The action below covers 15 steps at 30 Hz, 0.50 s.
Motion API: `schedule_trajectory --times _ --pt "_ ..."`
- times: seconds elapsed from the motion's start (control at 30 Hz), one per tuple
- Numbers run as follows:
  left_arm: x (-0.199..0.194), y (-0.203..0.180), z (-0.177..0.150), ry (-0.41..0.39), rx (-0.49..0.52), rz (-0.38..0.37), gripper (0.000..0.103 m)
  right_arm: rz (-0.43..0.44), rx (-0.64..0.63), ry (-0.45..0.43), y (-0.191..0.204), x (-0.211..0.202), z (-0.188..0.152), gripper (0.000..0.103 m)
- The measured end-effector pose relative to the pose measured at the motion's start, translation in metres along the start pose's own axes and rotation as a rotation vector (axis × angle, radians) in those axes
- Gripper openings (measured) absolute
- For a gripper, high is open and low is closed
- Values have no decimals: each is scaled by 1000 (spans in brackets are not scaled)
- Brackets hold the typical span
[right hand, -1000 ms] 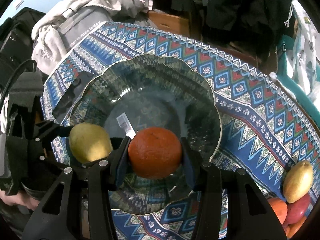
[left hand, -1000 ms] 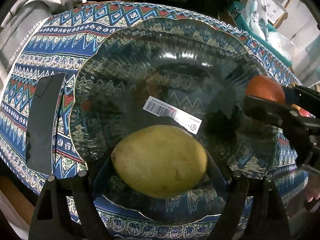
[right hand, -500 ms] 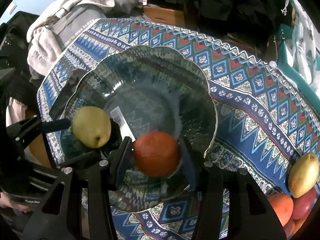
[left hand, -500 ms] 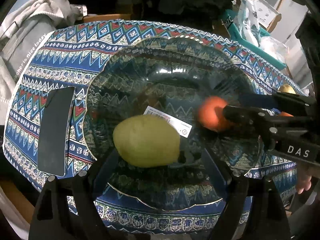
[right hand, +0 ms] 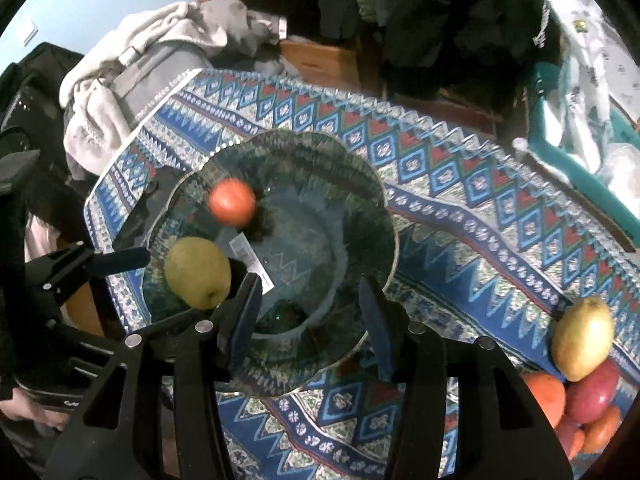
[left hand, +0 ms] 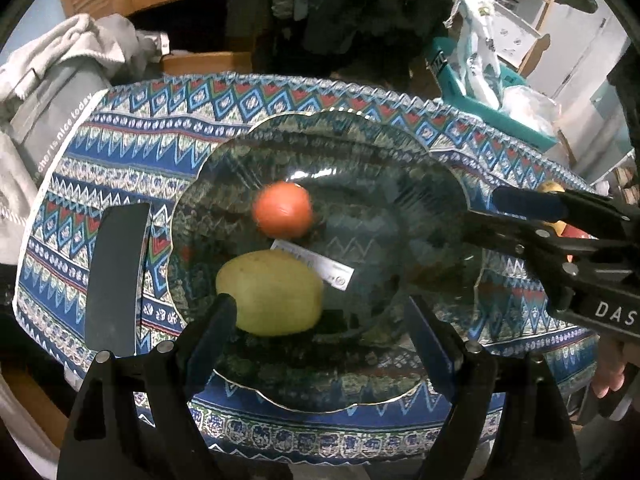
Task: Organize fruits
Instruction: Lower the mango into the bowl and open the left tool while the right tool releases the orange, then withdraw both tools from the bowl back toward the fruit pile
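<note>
Nearest the left wrist camera, the left gripper (left hand: 320,320) hangs over the 6 o'clock side of the glass bowl (left hand: 360,396) with its jaws well apart; the yellow-green pear (left hand: 272,292) lies in the bowl just past the left fingertip, at about 7 o'clock of the bowl's floor, and no pad presses on it. In the right wrist view the right gripper (right hand: 312,300) also stands above the bowl's near rim, its jaws opening with nothing between them. The orange (left hand: 283,210) sits free farther in, toward 11 o'clock of the bowl, its outline blurred, so it may be rolling on the glass. Judged from its look, the pear is firm, moderately heavy and smooth-skinned; it would best be taken across its broad belly, since its tapering end would likely let the pads slide. The orange is round and slightly yielding, with a dimpled skin that should grip well at its widest girth, though it will roll readily on the slick glass. The bowl itself is stiff, probably fragile, and its scalloped wall slopes inward, so fruit let go high on the side would run to the middle. A barcode label (left hand: 312,264) lies between the two fruits. The bowl rests on a patterned cloth (left hand: 160,128). At 4 o'clock in the right wrist view, well apart from the bowl, waits the pile of remaining fruit (right hand: 576,384): another pear, a red apple and oranges, touching one another.
</note>
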<state>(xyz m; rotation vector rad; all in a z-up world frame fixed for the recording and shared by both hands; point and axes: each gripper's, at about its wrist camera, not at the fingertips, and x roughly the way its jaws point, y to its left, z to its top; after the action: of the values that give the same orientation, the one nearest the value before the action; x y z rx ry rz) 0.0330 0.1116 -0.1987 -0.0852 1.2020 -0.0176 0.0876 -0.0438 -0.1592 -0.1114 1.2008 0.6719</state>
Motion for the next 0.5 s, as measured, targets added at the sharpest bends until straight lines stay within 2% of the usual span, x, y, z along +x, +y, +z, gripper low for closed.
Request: schedule_trajectory --times 0.2,0.33,0.5 --pt "-12 -14 3 -25 20 -19 87 -37 12 -40 -3 -27 -1 56" --pt "-19 -26 6 -35 35 -36 87 -79 16 -62 -10 -43 -3 61" --pt "-27 -42 8 -44 57 -53 87 -115 38 -83 -22 -61 -10 61"
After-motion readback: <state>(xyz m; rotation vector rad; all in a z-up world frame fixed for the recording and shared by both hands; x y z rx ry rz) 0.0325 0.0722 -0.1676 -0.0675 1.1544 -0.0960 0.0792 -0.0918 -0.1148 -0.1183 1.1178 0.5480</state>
